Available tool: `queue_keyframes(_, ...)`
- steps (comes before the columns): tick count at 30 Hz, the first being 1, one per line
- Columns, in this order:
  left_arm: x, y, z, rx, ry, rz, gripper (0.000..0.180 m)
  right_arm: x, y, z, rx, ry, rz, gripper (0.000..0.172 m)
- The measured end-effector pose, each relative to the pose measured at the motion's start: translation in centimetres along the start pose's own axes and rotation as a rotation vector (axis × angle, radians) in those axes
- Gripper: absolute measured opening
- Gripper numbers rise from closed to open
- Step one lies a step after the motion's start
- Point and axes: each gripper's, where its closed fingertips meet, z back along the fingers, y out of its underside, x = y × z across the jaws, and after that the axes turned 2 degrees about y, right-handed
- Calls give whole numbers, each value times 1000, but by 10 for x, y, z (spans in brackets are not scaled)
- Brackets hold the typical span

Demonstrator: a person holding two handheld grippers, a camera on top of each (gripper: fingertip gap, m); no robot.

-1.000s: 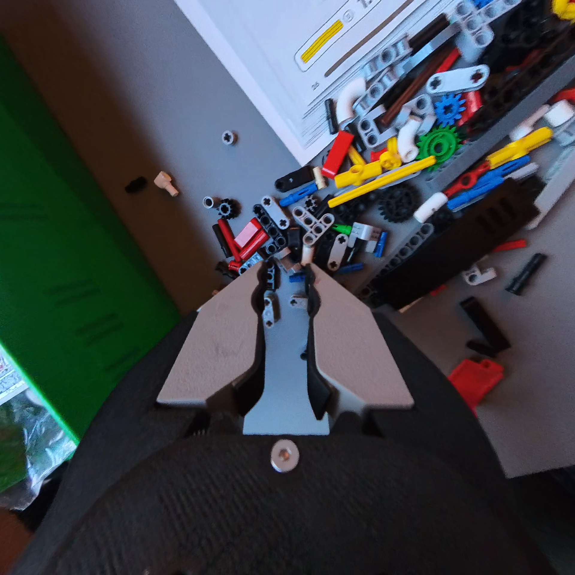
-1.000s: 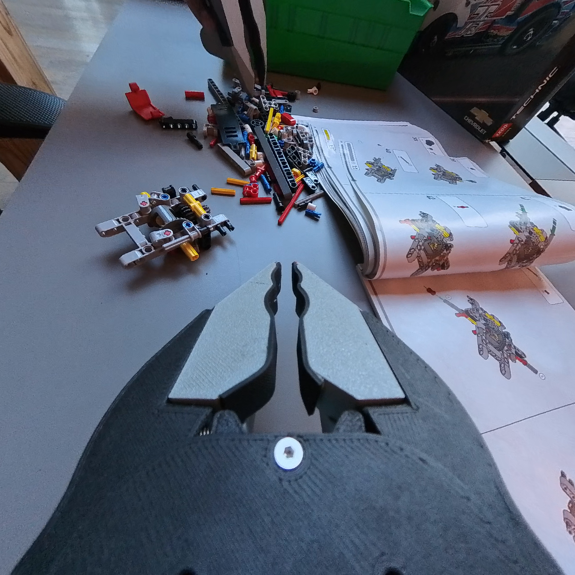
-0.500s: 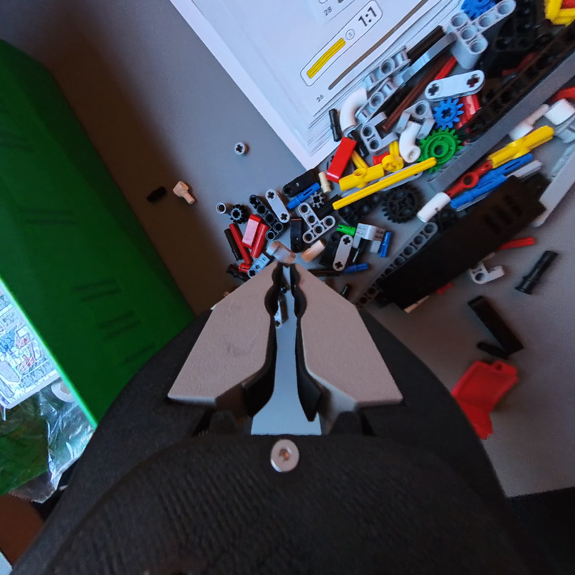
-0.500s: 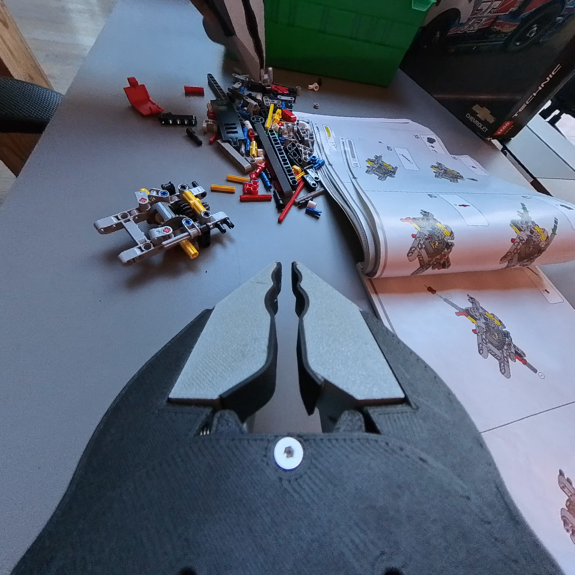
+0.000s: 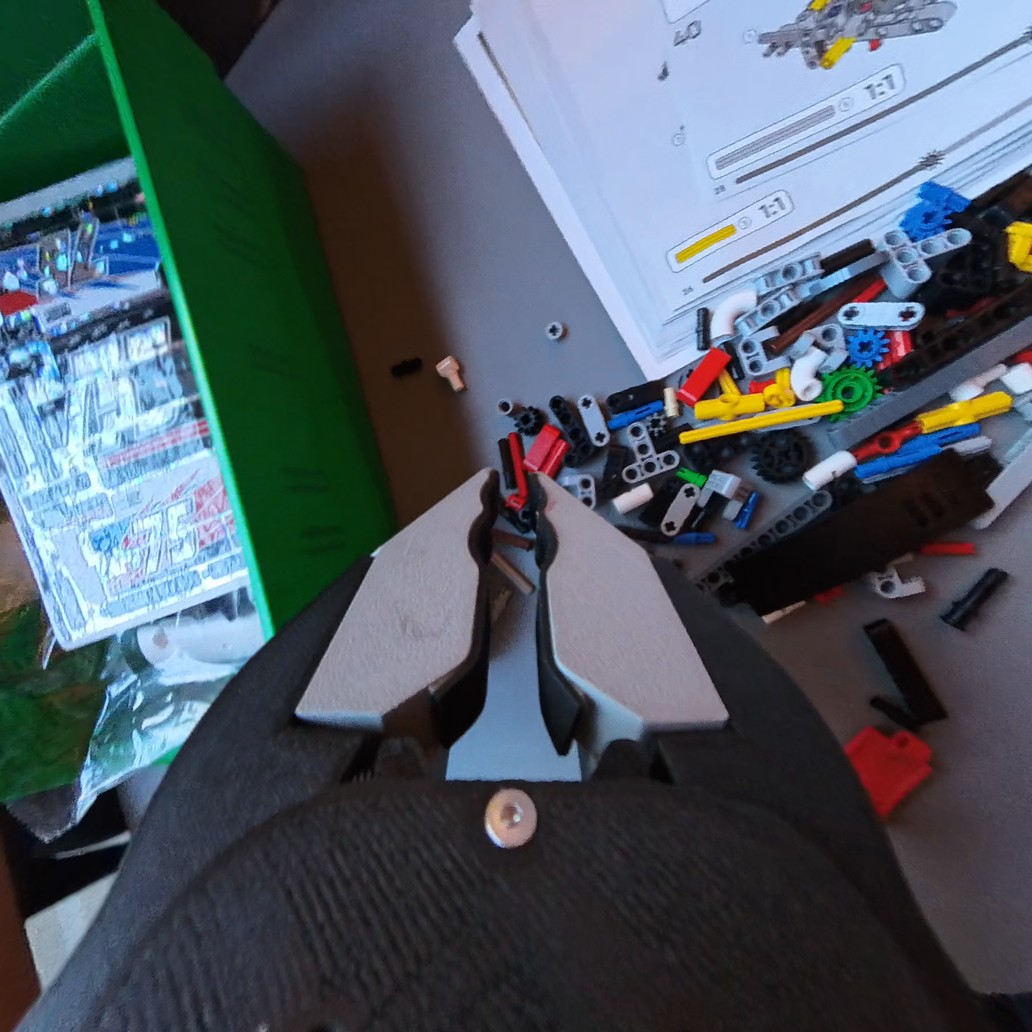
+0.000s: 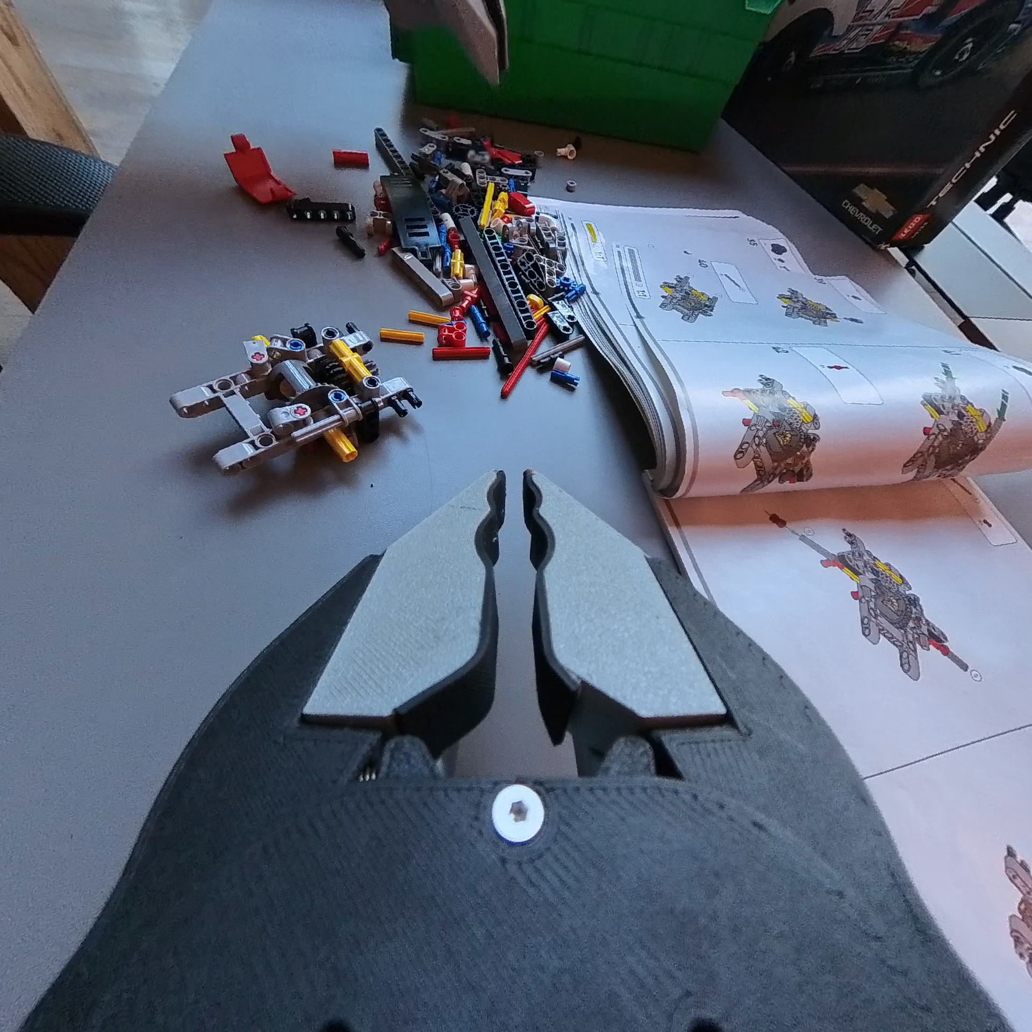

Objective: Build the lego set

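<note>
— Red pin [image 5: 516, 474]: where is it?
— On the table, seen through the slim gap of the left gripper [image 5: 514, 491]. Its pads press nothing, and the parts pile [image 5: 726, 424] lies beyond.
— Handling?
— Probably light, stiff and slick; pinch it mid-shaft. The right gripper [image 6: 514, 483] is all but closed and empty.

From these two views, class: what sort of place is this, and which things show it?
Probably a hobby or work table set up for building a toy brick model: a grey table strewn with loose building parts, an open instruction booklet, and a partly built grey assembly.
</note>
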Motion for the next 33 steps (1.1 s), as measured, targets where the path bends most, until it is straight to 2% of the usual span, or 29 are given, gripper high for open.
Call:
queue_keyframes(3, 5, 5, -2, 25, 9, 60, 9, 0, 0, 0, 2, 0, 1, 3)
queue_keyframes(8, -1, 11, -8, 48, 28, 53, 12, 0, 0, 0, 0, 3, 2, 3)
queue_keyframes(11, 9, 15, -10, 73, -30, 81, 0, 0, 0, 0, 2, -3, -3, 3)
queue_keyframes(16, 14, 12, -9, 57, -46, 115, 0, 1, 1, 0, 5, -5, 0, 3)
queue_keyframes(18, 16, 19, -8, 98, -59, 101, 0, 1, 1, 0, 7, -9, -1, 3)
queue_keyframes(24, 4, 42, -13, 179, 17, 143, 5, 2, 1, -1, 10, -10, 2, 3)
queue_keyframes(30, -4, 62, -19, 246, 33, 128, 10, 2, 1, -1, 10, -7, 8, 3)
queue_keyframes(33, -6, 61, -21, 231, 67, 147, 5, 2, 1, -1, 12, -7, 10, 3)
